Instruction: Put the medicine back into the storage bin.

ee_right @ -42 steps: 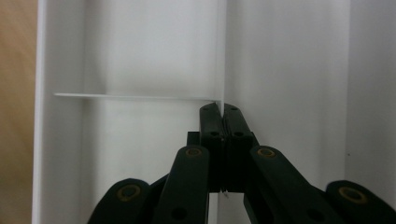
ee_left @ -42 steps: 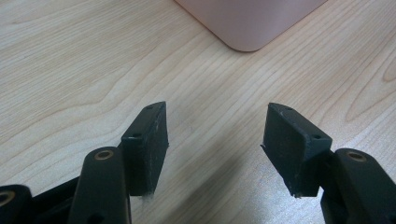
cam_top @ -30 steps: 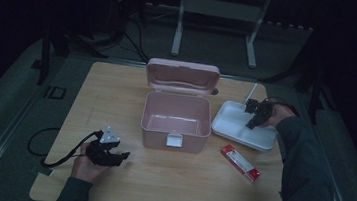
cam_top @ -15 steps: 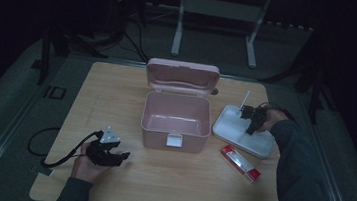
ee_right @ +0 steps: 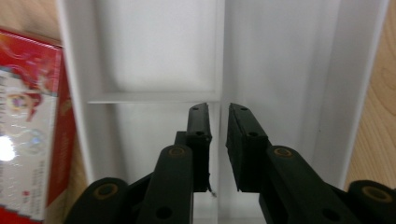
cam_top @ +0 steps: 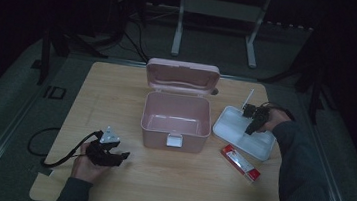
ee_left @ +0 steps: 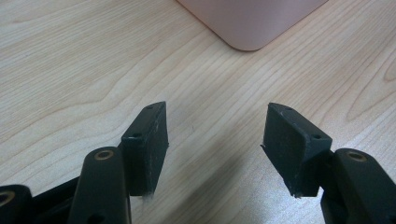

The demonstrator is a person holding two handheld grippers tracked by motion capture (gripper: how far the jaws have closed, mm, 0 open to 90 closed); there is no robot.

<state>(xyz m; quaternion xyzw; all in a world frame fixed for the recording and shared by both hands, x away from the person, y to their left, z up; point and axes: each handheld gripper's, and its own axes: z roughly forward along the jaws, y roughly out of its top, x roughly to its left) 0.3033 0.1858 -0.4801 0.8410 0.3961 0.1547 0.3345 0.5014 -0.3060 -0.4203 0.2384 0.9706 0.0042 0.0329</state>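
Note:
An open pink box [cam_top: 176, 130] stands mid-table with its lid [cam_top: 181, 75] tipped back. To its right lies a white divided tray [cam_top: 233, 136], and a red carton [cam_top: 240, 162] lies in front of that. My right gripper [cam_top: 251, 119] hangs over the tray [ee_right: 154, 51] pointing down. Its jaws have just been opening and stand a narrow gap apart [ee_right: 218, 109], with the tray's dividing rib beneath the gap and nothing pinched. The red carton [ee_right: 28, 126] lies at the left. My left gripper [cam_top: 119, 155] rests open on the wood near the front left, nothing between its jaws [ee_left: 217, 126].
A corner of the pink box [ee_left: 252, 23] lies just ahead of the left gripper. A thin white stick [cam_top: 248, 99] stands up beside the right gripper. The left gripper's cable [cam_top: 55, 153] loops off the table's left edge. Dark floor and metal stands surround the table.
The right gripper has edged slightly left and lower over the tray. The left hand and the box have stayed put.

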